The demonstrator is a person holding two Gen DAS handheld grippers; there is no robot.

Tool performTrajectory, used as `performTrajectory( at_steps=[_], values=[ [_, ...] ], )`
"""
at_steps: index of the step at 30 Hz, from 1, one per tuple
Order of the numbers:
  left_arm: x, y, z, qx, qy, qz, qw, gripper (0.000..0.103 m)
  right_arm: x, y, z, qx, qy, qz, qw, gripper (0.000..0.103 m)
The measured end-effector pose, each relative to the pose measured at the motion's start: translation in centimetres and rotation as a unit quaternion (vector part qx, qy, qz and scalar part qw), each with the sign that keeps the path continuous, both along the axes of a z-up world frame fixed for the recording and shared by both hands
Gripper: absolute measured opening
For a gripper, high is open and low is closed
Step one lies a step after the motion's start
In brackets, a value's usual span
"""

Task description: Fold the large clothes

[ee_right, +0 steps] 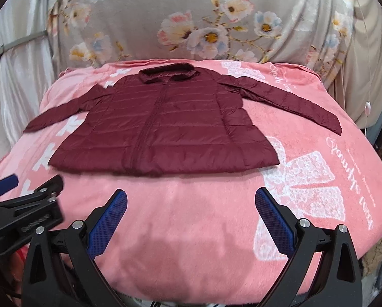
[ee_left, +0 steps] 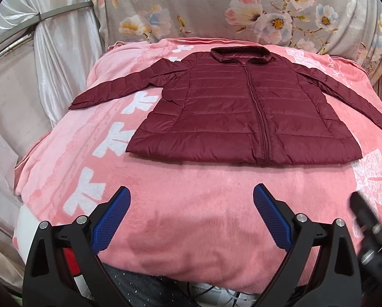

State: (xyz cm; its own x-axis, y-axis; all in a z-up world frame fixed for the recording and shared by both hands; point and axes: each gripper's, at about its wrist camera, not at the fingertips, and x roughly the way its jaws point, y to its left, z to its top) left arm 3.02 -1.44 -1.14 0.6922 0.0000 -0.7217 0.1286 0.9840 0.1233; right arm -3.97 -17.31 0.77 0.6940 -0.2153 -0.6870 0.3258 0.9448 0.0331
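A maroon quilted puffer jacket lies flat and zipped on a pink blanket, collar at the far side, both sleeves spread out to the sides. It also shows in the right wrist view. My left gripper is open and empty, held above the blanket short of the jacket's hem. My right gripper is open and empty, also short of the hem. The left gripper's body shows at the left edge of the right wrist view.
The pink blanket covers a raised surface with white bow prints. A floral grey cloth hangs behind it. White curtains hang at the left. A thin cord with a small switch hangs at the right.
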Motion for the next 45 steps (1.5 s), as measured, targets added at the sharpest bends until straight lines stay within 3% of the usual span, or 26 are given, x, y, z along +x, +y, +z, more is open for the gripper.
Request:
performTrajectory(
  at_steps=[7,14,18,21,25,27,30,33,35,38,41,45],
  values=[
    [4.4,1.9,0.4,-0.062,-0.005,0.031,0.9976,0.095,2.4,-14.2,-2.2,0.087,-0.03,-0.112,0.989,0.098],
    [9.0,3.9,0.0,-0.109,-0.006,0.076,0.9911,0.095,3.6,-30.6,-5.6,0.153,-0.086,-0.241,0.954,0.098],
    [10.9,4.4,-0.4,-0.112,-0.011,0.096,0.989,0.094,4.6,-37.4,-6.8,0.182,-0.106,-0.285,0.935,0.098],
    [12.4,4.4,-0.9,-0.108,-0.01,0.107,0.9883,0.094,5.7,-41.1,-7.6,0.176,-0.103,-0.315,0.927,0.093],
    [14.3,4.1,-1.6,-0.105,-0.006,0.114,0.9878,0.094,7.1,-44.7,-9.5,0.207,-0.096,-0.335,0.914,0.08],
    [15.2,4.1,-1.9,-0.108,-0.004,0.118,0.9871,0.094,7.4,-46.1,-10.4,0.223,-0.098,-0.349,0.905,0.078],
    [16.5,4.2,-2.4,-0.114,-0.001,0.126,0.9855,0.094,7.9,-46.8,-10.6,0.22,-0.106,-0.358,0.901,0.076],
    [17.3,4.2,-2.9,-0.112,0.0,0.131,0.985,0.094,8.9,-47.8,-10.7,0.219,-0.109,-0.36,0.9,0.055],
    [17.8,4.2,-3.2,-0.112,0.001,0.133,0.9848,0.094,9.3,-48.8,-11.1,0.231,-0.114,-0.372,0.892,0.035],
    [18.4,4.1,-3.4,-0.109,0.001,0.132,0.9852,0.092,9.4,-49.7,-11.4,0.247,-0.131,-0.381,0.881,0.016],
    [19.1,4.3,-3.6,-0.106,0.0,0.135,0.9852,0.092,10.8,-49.9,-10.4,0.224,-0.136,-0.373,0.89,0.007],
    [19.7,4.4,-3.6,-0.106,-0.003,0.136,0.985,0.092,13.0,-48.0,-6.4,0.183,-0.177,-0.322,0.912,0.006]
  ],
)
